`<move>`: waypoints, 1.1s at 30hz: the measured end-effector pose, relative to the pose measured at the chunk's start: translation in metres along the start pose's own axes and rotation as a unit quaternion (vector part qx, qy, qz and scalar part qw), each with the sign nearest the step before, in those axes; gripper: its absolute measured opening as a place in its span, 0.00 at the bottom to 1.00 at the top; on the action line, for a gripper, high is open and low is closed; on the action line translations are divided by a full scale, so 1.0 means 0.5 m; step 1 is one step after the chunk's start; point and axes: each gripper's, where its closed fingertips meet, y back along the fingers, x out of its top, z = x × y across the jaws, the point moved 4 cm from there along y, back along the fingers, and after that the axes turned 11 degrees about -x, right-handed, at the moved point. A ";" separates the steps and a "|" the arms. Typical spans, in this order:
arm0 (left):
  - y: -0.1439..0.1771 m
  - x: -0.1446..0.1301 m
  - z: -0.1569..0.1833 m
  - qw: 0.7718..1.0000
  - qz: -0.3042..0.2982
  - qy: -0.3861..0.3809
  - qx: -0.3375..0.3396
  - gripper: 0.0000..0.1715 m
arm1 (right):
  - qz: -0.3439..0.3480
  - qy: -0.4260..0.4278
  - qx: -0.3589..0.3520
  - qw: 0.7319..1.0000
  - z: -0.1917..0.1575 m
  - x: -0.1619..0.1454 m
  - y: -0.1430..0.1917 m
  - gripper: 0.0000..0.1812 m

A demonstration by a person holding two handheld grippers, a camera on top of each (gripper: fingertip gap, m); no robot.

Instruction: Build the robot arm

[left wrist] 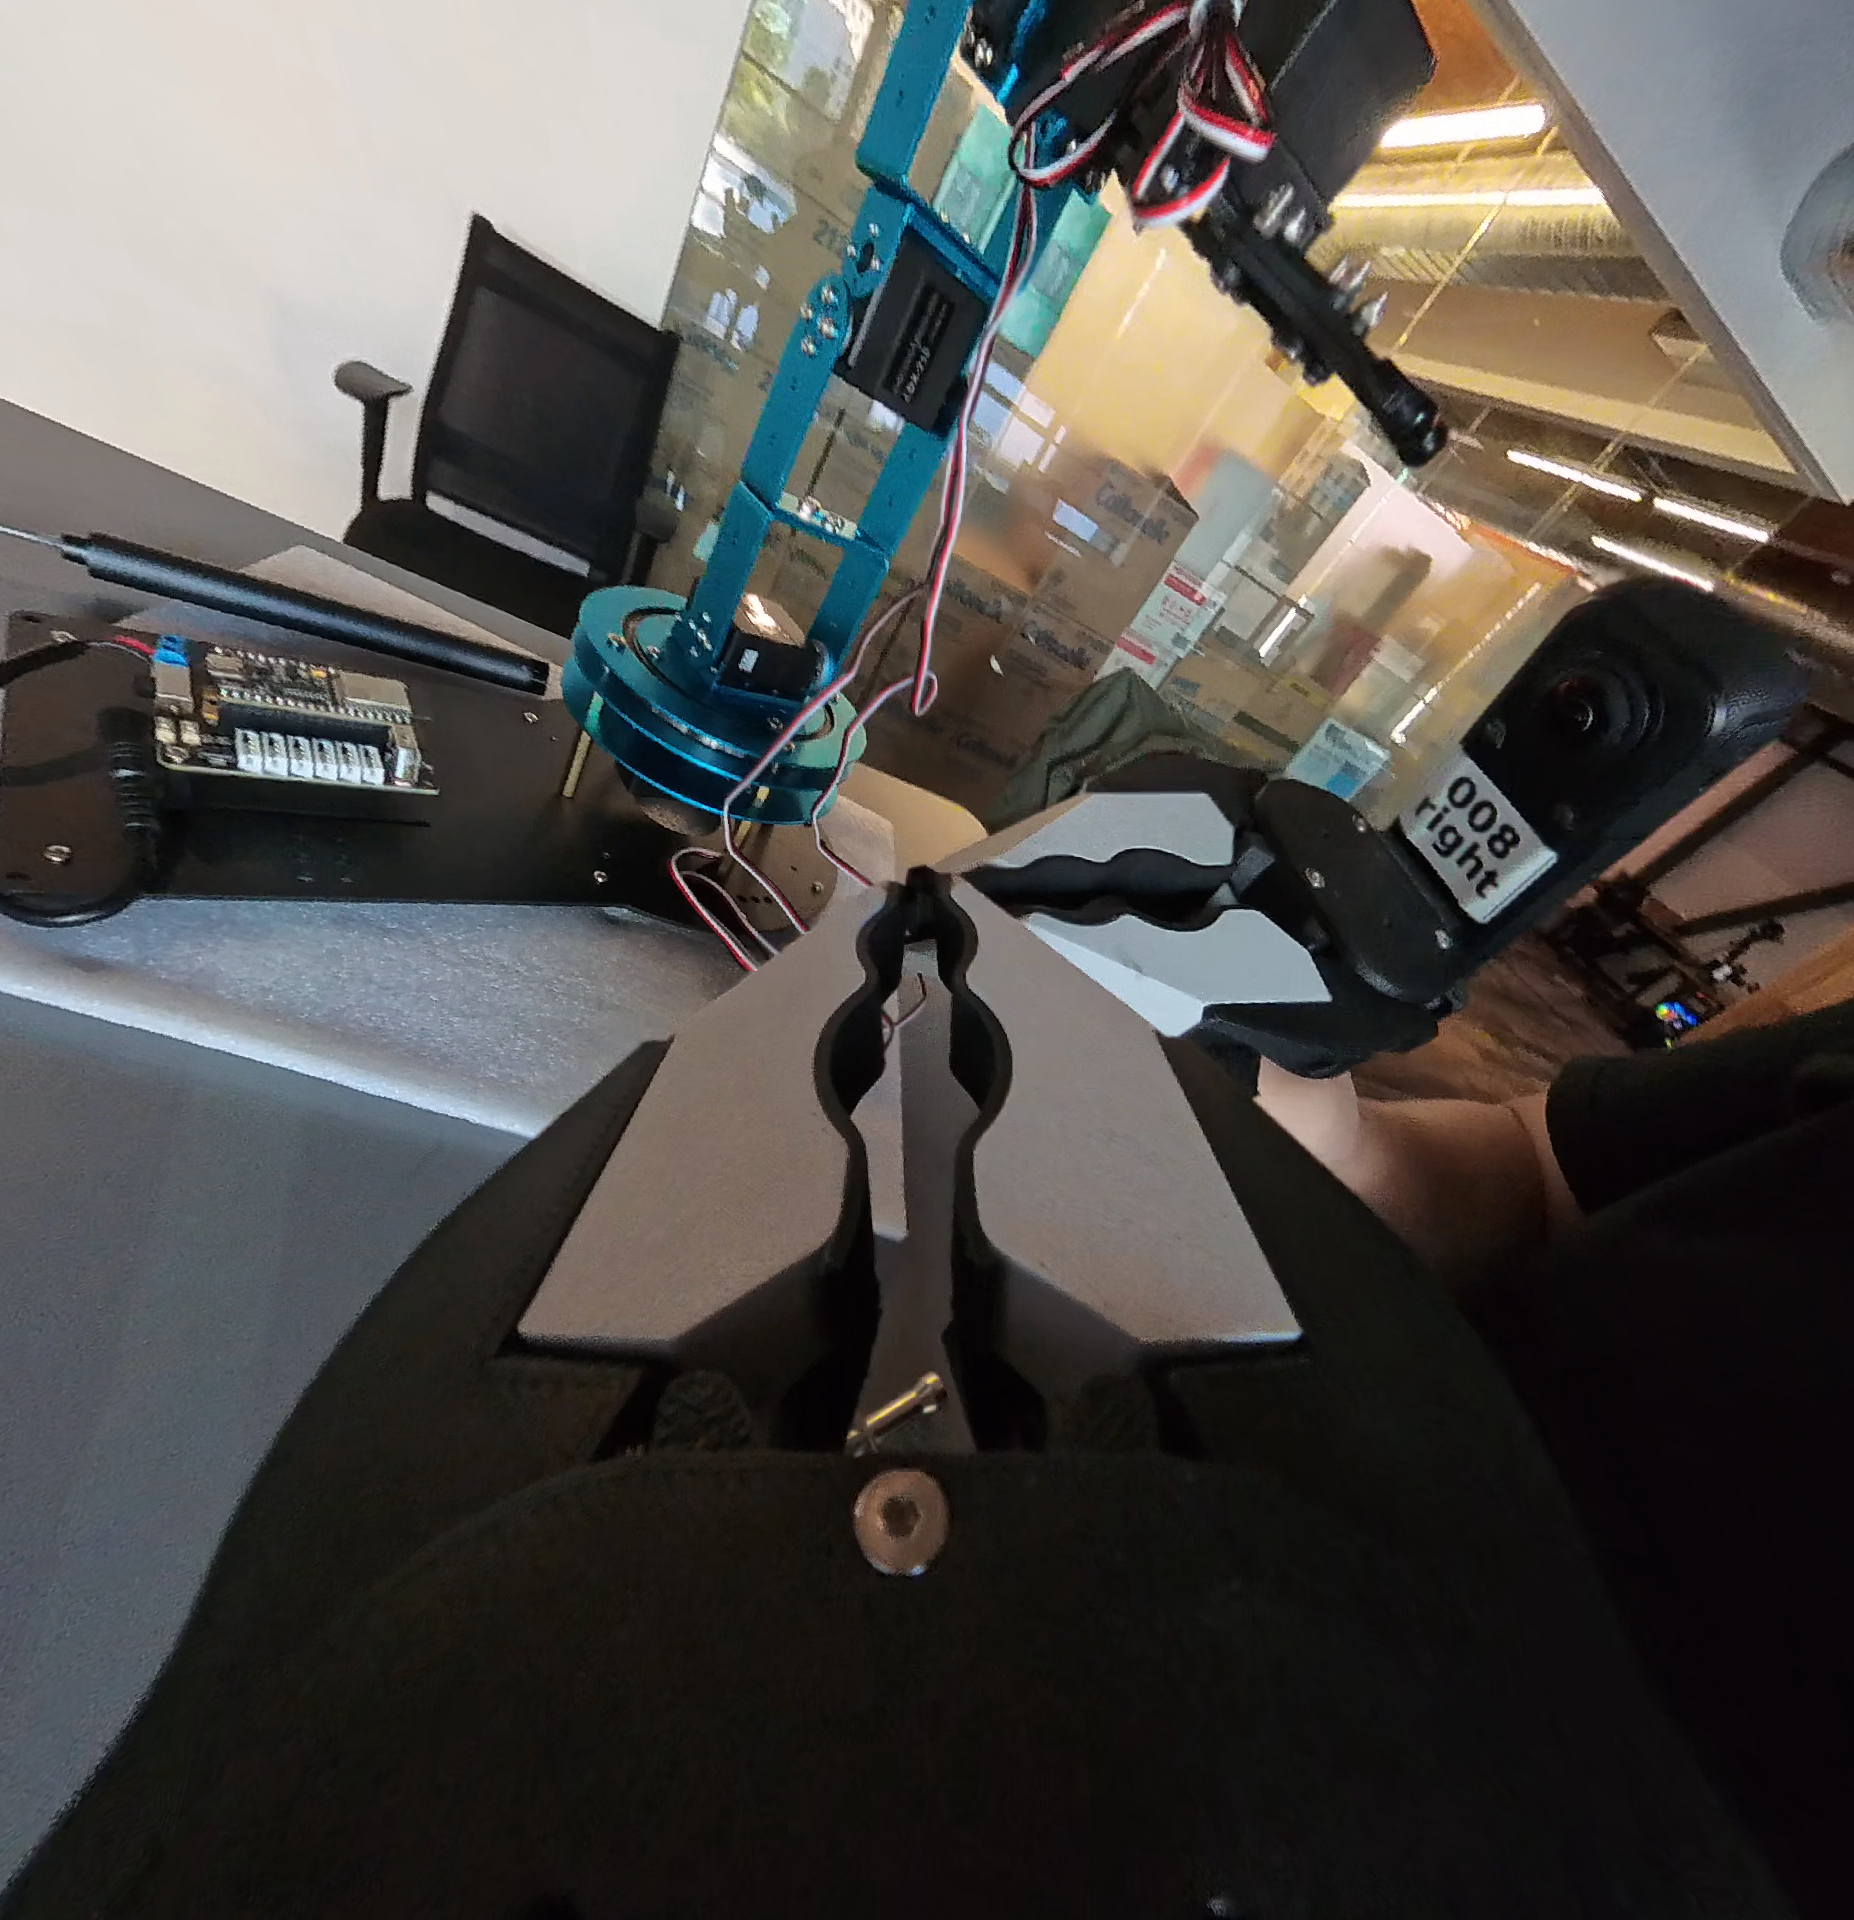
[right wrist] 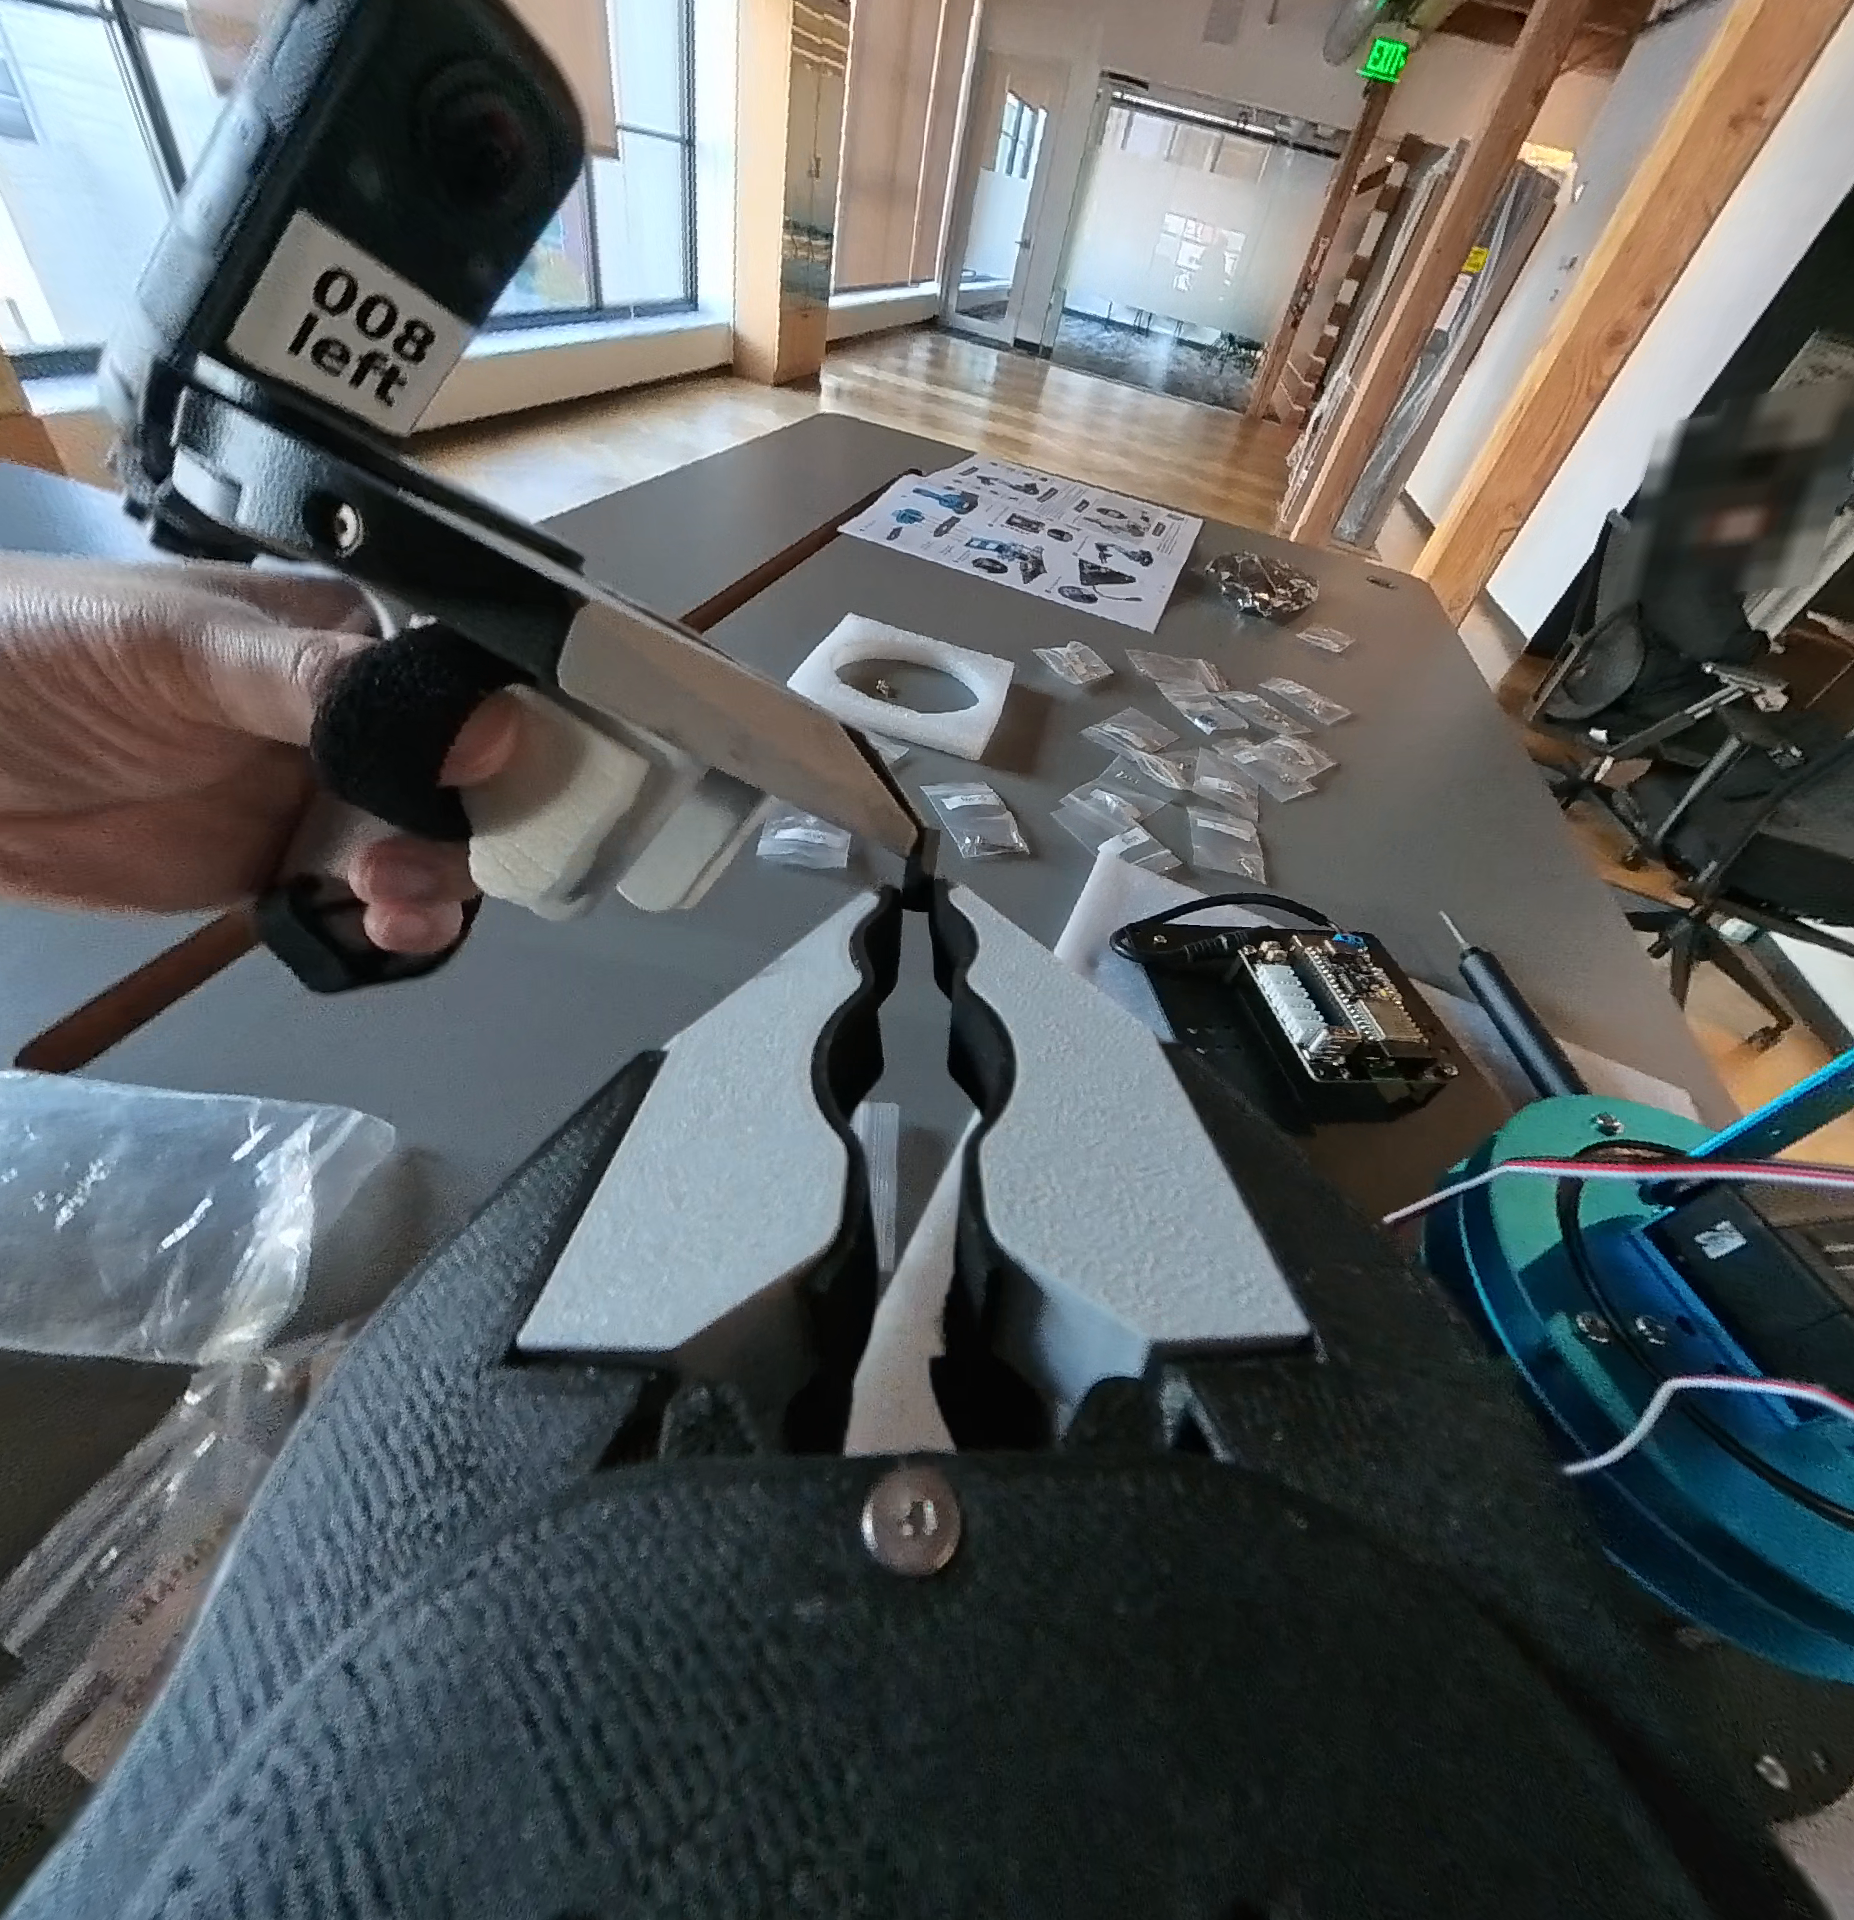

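Observation:
My left gripper [left wrist: 918,904] and my right gripper [right wrist: 916,902] meet tip to tip above the grey table [right wrist: 590,997]. Both are shut, and a small black part [left wrist: 918,881] is pinched where the tips meet; it also shows in the right wrist view [right wrist: 918,878]. The right gripper [left wrist: 970,881] comes in from the right, and the left gripper [right wrist: 907,836], held by a hand [right wrist: 123,727], comes in from the upper left. A blue metal robot arm [left wrist: 798,499] with red, white and black servo wires [left wrist: 944,582] stands just behind the tips.
The arm's blue turntable [right wrist: 1588,1299] sits on a black base plate [left wrist: 383,852] with a circuit board [left wrist: 289,727] and a black screwdriver [left wrist: 310,613]. Farther off lie several small parts bags [right wrist: 1193,758], a foam frame [right wrist: 902,686] and a printed sheet [right wrist: 1037,540]. A clear plastic bag [right wrist: 144,1205] lies near left. Only a small space, under 4 cm, lies between the two pairs of fingers. Left tips and right tips are each some 20 cm from the black base plate [left wrist: 383,852].

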 end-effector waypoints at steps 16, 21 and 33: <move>-0.031 -0.010 -0.026 0.999 -0.049 0.025 -0.004 0.02 | -0.013 0.036 0.000 0.999 0.025 -0.025 -0.004 0.02; -0.032 -0.007 -0.034 0.999 -0.044 0.024 0.003 0.02 | -0.007 0.040 -0.008 0.999 0.032 -0.025 -0.007 0.05; -0.128 -0.030 -0.233 0.960 -0.143 -0.164 0.178 0.02 | -0.003 0.053 -0.049 0.997 0.153 -0.117 0.137 0.12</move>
